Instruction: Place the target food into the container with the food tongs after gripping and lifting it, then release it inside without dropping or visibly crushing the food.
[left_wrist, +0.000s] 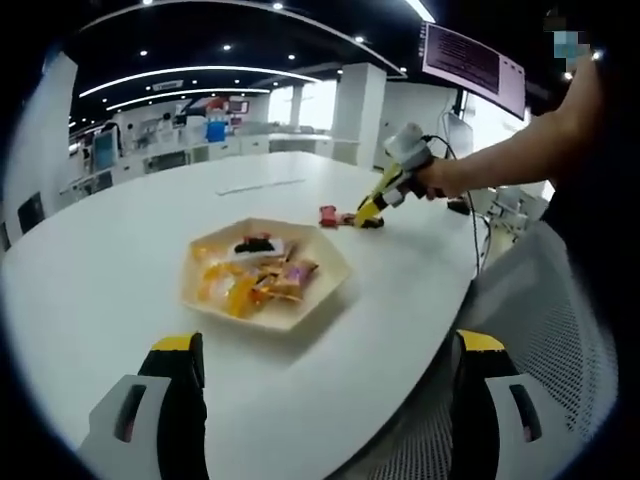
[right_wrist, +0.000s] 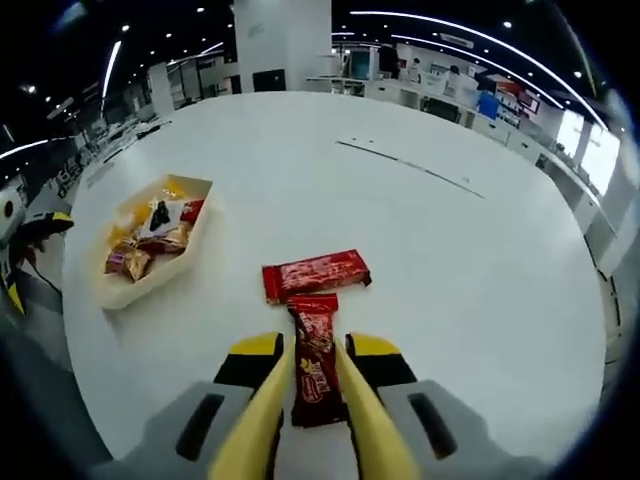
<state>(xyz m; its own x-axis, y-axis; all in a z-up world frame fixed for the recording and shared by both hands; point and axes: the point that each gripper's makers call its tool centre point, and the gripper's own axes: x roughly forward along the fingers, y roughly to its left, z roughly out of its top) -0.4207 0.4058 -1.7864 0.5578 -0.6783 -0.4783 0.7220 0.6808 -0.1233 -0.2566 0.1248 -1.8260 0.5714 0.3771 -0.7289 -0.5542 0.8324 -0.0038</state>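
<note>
Low in the right gripper view, the right gripper (right_wrist: 313, 400) is closing tongs (right_wrist: 262, 425) around a red snack bar (right_wrist: 315, 360), needing a gentle lift toward the container (right_wrist: 200, 240) at left.

White table (right_wrist: 450, 260) | tray of wrapped snacks (right_wrist: 195, 245) at 9 o'clock | two red snack bars, one (right_wrist: 316, 273) crosswise, one (right_wrist: 315, 360) at 6 o'clock

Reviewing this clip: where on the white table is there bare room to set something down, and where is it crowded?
Bare table stretches beyond the flat red snack bar and right of it. A free strip separates that bar from the tray. The tray is packed with snacks; the right gripper closes around a second red bar.
</note>
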